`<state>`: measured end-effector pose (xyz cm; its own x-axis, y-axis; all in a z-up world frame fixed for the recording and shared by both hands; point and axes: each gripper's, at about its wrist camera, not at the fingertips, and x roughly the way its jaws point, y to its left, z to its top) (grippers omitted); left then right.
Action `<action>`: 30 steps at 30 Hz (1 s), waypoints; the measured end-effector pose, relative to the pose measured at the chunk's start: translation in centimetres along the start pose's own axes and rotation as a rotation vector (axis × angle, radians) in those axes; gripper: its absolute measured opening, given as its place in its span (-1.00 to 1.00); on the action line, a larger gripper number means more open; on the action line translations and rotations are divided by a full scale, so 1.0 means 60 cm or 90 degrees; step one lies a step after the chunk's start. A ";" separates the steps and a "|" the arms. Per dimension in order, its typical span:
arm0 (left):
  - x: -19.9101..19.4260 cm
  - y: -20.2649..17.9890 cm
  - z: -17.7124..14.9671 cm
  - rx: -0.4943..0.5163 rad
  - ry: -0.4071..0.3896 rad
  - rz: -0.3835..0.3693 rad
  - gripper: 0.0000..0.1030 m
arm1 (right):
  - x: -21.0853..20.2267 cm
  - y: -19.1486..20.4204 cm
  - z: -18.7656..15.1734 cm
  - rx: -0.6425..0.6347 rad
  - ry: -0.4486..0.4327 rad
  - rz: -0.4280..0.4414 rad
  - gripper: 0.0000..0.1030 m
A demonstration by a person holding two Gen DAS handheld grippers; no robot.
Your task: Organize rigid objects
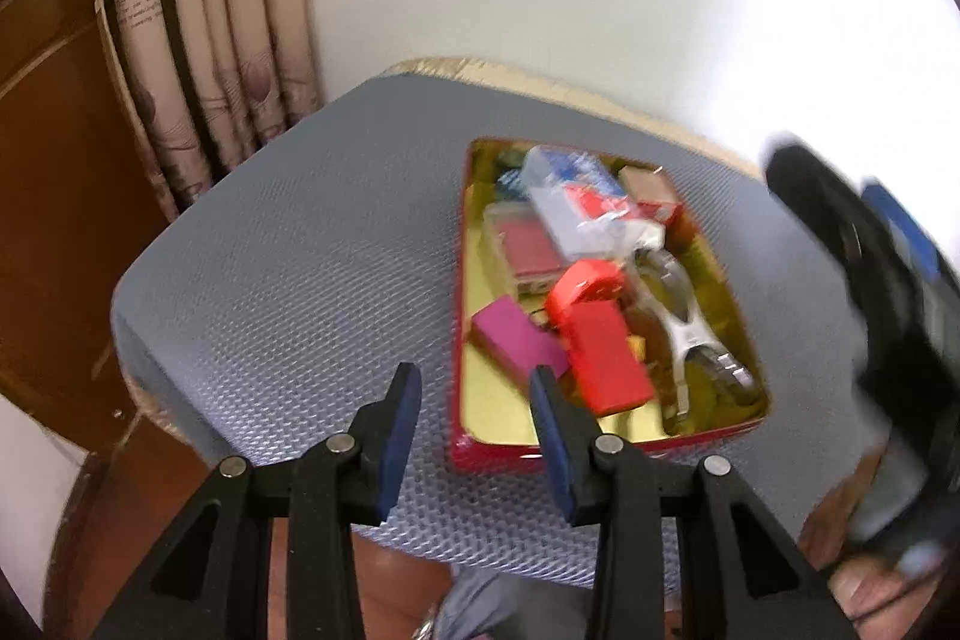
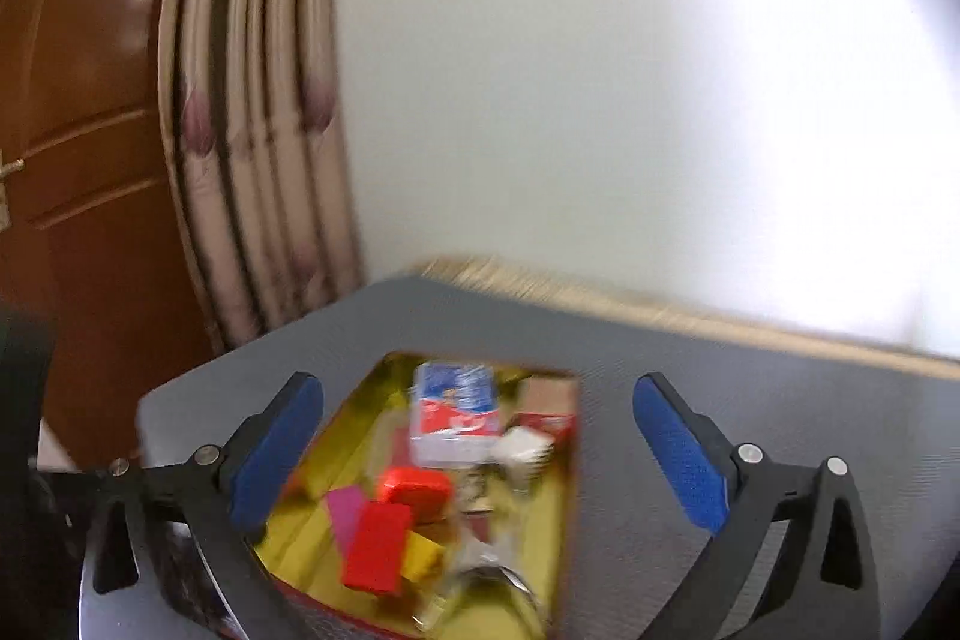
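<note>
Both claws gape empty: left claw (image 1: pixel 474 400), right claw (image 2: pixel 477 451). Red tin (image 1: pixel 540 451) on the grey surface (image 1: pixel 288 244) holds a red block (image 1: pixel 606 364).

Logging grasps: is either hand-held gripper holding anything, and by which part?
Nothing is held. Both the left hand-held gripper and the right hand-held gripper are open and empty above the tin.

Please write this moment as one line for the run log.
left hand-held gripper: open, empty | right hand-held gripper: open, empty, above tin | red tin: on grey mat, filled with small objects | view: blurred
</note>
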<state>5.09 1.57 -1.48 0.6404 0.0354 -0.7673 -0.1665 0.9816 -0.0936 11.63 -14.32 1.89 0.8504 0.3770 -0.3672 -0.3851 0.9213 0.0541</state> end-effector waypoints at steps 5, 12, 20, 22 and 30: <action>-0.033 -0.016 -0.003 0.017 -0.060 0.004 -0.26 | -0.059 -0.002 -0.018 -0.015 -0.011 -0.034 1.00; -0.078 -0.016 -0.004 0.019 -0.085 0.014 -0.26 | -0.118 0.015 -0.026 -0.064 -0.051 -0.066 1.00; -0.121 0.004 -0.017 0.027 -0.112 0.025 -0.25 | -0.143 0.022 -0.027 -0.046 -0.047 -0.064 1.00; -0.129 0.010 -0.020 0.029 -0.123 0.022 -0.25 | -0.146 0.030 -0.028 -0.051 -0.045 -0.060 1.00; -0.133 0.017 -0.022 0.025 -0.123 0.013 -0.18 | -0.154 0.059 -0.030 -0.080 -0.046 -0.052 1.00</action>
<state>-1.20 2.02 3.72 0.7698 0.0864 -0.6324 -0.1536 0.9868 -0.0522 1.75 -14.72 3.84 0.9028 0.3108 -0.2971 -0.3511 0.9318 -0.0923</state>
